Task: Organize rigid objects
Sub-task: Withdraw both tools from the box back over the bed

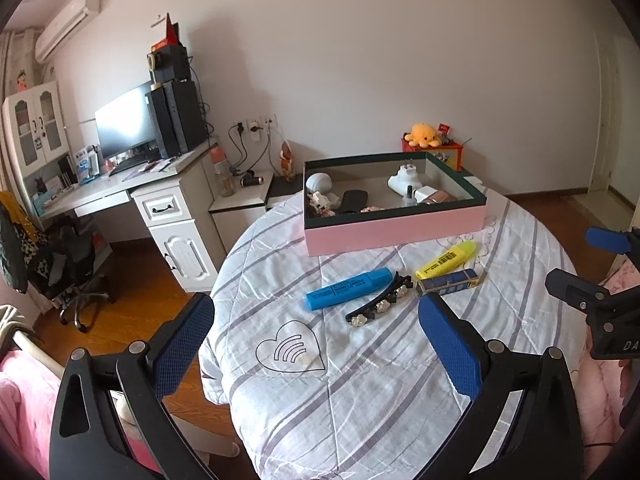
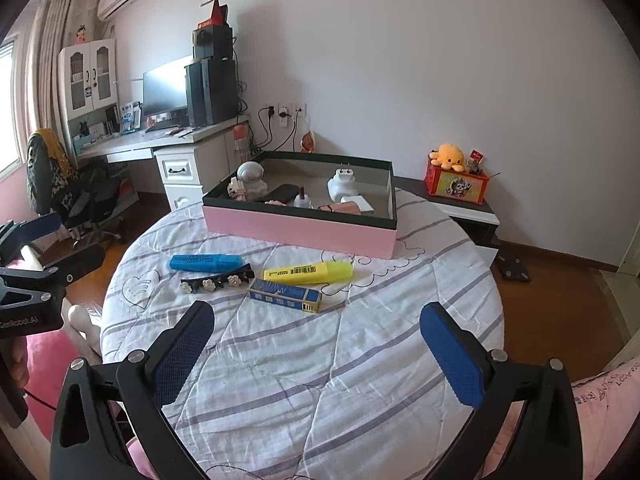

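Holding both my left tongs (image 1: 316,334) and right tongs (image 2: 318,342) wide open and empty above the table (image 2: 280,380); highlighters, hair clip (image 2: 218,280) and small box lie before the pink box (image 2: 296,228).

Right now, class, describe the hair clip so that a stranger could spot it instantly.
Find the pink box on the striped quilt; four loose items lie in front of it. The hair clip lies just in front of the blue highlighter, the only black bar, studded with pale flowers.
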Tool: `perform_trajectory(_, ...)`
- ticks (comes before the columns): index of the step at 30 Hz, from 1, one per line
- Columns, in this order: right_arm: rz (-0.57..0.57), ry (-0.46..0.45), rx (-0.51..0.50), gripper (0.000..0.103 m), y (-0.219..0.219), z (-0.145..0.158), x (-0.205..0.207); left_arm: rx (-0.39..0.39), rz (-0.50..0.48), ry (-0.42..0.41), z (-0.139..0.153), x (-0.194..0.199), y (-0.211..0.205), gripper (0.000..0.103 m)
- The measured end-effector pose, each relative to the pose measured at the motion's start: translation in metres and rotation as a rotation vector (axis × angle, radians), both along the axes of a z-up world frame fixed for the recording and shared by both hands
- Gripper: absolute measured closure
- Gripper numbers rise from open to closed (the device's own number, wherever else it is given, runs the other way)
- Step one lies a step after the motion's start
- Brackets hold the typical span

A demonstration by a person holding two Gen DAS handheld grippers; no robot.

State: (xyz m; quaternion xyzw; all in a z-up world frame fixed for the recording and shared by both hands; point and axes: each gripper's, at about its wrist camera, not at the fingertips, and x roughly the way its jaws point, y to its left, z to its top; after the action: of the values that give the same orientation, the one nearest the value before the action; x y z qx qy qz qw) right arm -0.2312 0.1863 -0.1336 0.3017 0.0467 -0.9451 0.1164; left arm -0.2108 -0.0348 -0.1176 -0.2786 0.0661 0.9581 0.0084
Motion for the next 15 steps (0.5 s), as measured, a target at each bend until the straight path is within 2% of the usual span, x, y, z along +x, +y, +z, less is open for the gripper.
perform_trajectory(8, 0.009, -0.033, 0.008, 0.000, -0.003, -0.011, -0.010, 0.000, 0.003, -0.021, -0.008, -0.008, -0.004, 0.000)
perform_trajectory(15, 0.020, -0.120, 0.038, 0.000, -0.005, -0.040, -0.035, 0.008, 0.024, -0.066, -0.024, -0.021, -0.015, 0.000)
